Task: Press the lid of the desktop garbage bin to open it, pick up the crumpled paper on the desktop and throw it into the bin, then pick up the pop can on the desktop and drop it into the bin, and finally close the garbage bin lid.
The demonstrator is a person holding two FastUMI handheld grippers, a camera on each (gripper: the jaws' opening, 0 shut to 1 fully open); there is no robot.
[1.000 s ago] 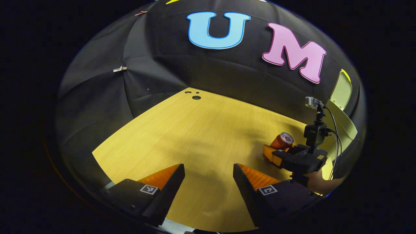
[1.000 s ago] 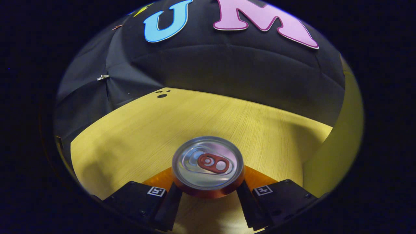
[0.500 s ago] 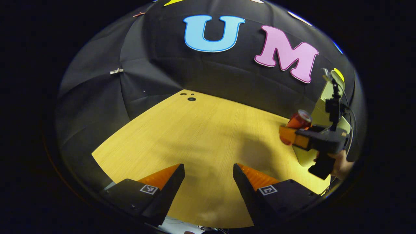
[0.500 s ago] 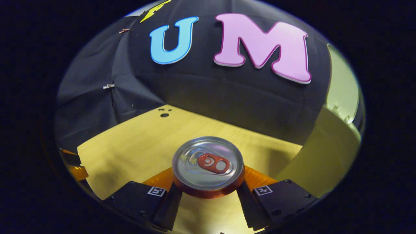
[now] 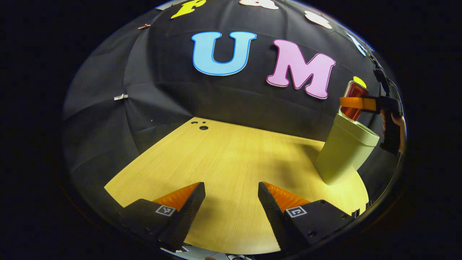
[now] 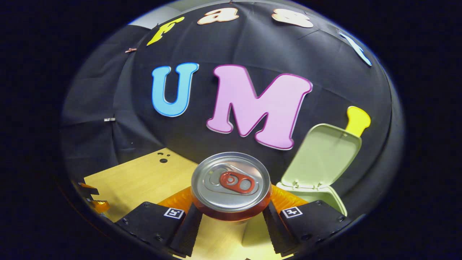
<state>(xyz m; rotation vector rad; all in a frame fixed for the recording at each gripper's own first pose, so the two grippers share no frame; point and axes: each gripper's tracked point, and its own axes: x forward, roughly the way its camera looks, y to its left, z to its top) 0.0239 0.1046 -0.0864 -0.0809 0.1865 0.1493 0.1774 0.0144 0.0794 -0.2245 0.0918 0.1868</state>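
You're lifting the pop can (image 6: 231, 186) above the garbage bin (image 5: 344, 151) | right gripper (image 6: 231, 216) pinching it | left gripper (image 5: 231, 202) spread | next: centre, release.

The wooden table (image 5: 223, 159) has a green bin (image 5: 343, 153) standing near its right edge, and small holes (image 5: 201, 125) at the far corner.

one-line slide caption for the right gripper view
Right gripper holds the pop can beside the open-lidded bin.
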